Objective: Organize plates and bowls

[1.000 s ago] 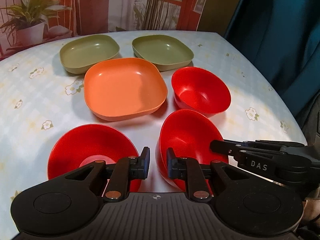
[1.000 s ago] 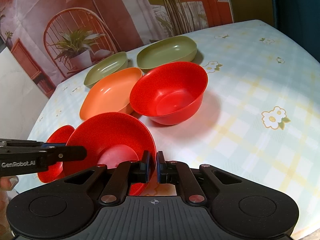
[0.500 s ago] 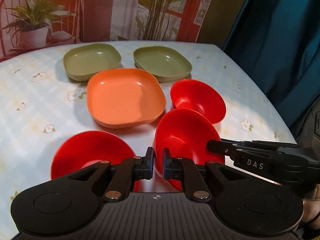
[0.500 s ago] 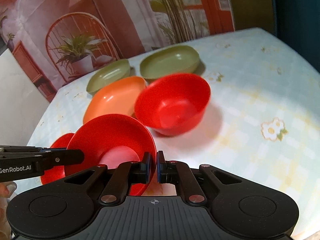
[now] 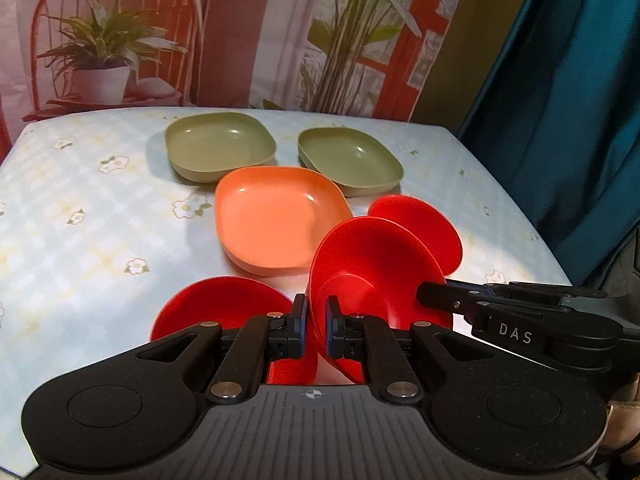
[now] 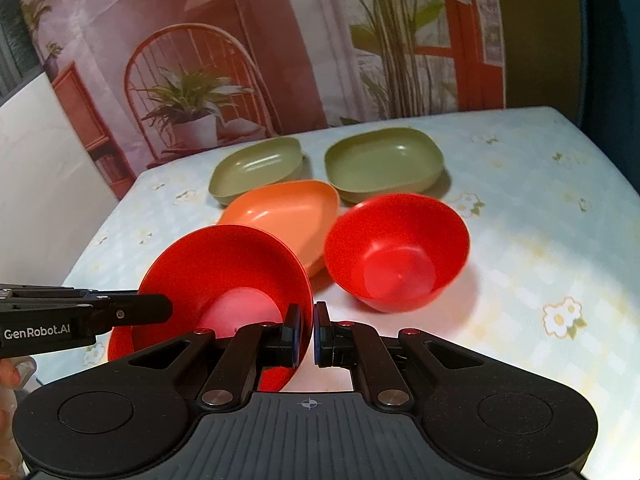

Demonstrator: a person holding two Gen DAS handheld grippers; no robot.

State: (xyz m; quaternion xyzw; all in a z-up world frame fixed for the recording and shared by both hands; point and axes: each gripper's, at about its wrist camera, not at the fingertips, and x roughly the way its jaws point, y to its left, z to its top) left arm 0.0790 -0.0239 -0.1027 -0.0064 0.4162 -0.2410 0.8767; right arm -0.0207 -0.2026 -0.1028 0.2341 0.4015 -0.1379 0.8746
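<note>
A red bowl [image 5: 372, 268] [image 6: 228, 272] is held off the table, tilted, with both grippers on its rim. My left gripper [image 5: 314, 330] is shut on its left rim and my right gripper [image 6: 313, 334] is shut on its right rim. A second red bowl [image 5: 424, 224] [image 6: 396, 248] stands on the table just behind it. A third red bowl [image 5: 224, 308] sits low at the left, partly hidden by my left gripper.
An orange square plate [image 5: 276, 224] [image 6: 284, 216] lies mid-table. Two green square plates [image 5: 220, 152] [image 5: 350, 162] lie behind it near the far edge. The floral tablecloth [image 5: 80, 220] covers the table. A blue curtain [image 5: 560, 120] hangs at the right.
The held red bowl has risen off the table and tilted further. My left gripper closed onto its rim. Both views have lifted and the far plates look smaller.
</note>
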